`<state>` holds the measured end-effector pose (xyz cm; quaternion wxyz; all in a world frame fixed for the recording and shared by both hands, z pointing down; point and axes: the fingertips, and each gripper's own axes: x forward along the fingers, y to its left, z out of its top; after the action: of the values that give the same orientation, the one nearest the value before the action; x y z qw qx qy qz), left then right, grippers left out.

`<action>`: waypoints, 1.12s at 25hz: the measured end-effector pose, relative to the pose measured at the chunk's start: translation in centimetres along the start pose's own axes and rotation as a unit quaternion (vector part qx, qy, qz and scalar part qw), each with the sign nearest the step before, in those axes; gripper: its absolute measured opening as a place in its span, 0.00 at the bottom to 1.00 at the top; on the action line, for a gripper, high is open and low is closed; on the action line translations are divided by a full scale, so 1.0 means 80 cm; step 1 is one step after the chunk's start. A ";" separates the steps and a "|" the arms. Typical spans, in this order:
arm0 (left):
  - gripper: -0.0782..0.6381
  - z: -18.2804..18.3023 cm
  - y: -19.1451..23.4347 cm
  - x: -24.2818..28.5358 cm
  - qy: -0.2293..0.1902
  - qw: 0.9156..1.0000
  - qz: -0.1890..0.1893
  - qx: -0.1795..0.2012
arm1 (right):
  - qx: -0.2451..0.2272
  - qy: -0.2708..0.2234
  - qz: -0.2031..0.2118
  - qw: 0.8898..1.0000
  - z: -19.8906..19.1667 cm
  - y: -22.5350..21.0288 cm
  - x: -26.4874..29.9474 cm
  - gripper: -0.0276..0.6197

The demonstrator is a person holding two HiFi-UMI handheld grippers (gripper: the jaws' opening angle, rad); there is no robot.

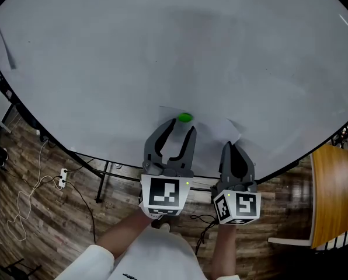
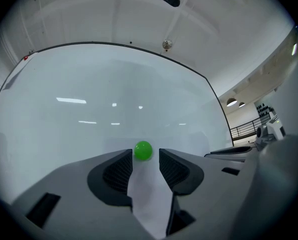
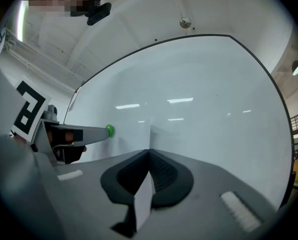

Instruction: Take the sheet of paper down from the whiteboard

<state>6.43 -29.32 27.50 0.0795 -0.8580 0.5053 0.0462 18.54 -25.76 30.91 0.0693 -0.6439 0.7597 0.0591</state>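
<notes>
A large whiteboard (image 1: 162, 51) fills the head view. A white sheet of paper (image 1: 212, 134) lies against its lower part, pinned by a round green magnet (image 1: 185, 118). My left gripper (image 1: 177, 126) is open, its fingertips on either side of the magnet and just below it. In the left gripper view the magnet (image 2: 143, 150) sits right past the open jaws and the paper (image 2: 149, 194) shows in the gap. My right gripper (image 1: 232, 146) is shut on the sheet's right edge; the paper (image 3: 144, 199) is pinched edge-on between the pads.
The whiteboard's stand legs (image 1: 104, 182) rest on a wooden floor. A power strip with cables (image 1: 62, 178) lies at the left. A wooden table (image 1: 331, 197) stands at the right. A sleeve and forearms show at the bottom.
</notes>
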 end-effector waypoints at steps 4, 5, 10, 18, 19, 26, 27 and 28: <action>0.34 0.007 0.002 0.006 -0.008 1.000 0.021 0.001 | 0.001 0.001 0.000 1.000 0.000 0.000 0.001 0.06; 0.34 0.008 0.003 0.007 -0.007 1.000 0.027 0.001 | 0.001 0.001 0.000 1.000 0.000 0.000 0.001 0.06; 0.34 0.007 0.005 0.012 -0.008 0.999 0.049 0.007 | 0.002 -0.001 0.003 1.000 -0.002 -0.002 -0.001 0.06; 0.32 0.006 0.011 0.013 -0.011 0.996 0.088 0.009 | 0.014 -0.002 0.003 1.000 -0.004 -0.001 0.005 0.06; 0.31 0.006 0.010 0.013 -0.013 0.996 0.091 0.006 | 0.014 -0.002 0.004 1.000 -0.004 -0.001 0.004 0.06; 0.28 0.004 0.009 0.015 -0.019 0.996 0.085 -0.008 | 0.014 -0.001 0.006 1.000 -0.005 -0.006 0.005 0.06; 0.28 0.004 0.009 0.015 -0.019 0.996 0.083 -0.009 | 0.015 -0.002 0.006 1.000 -0.005 -0.006 0.005 0.06; 0.28 0.005 0.008 0.014 -0.020 0.997 0.079 -0.012 | 0.017 -0.003 0.005 1.000 -0.004 -0.006 0.004 0.06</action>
<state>6.41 -30.56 26.90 0.0753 -0.8150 0.5697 0.0751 18.97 -26.24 31.16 0.0818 -0.6384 0.7638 0.0484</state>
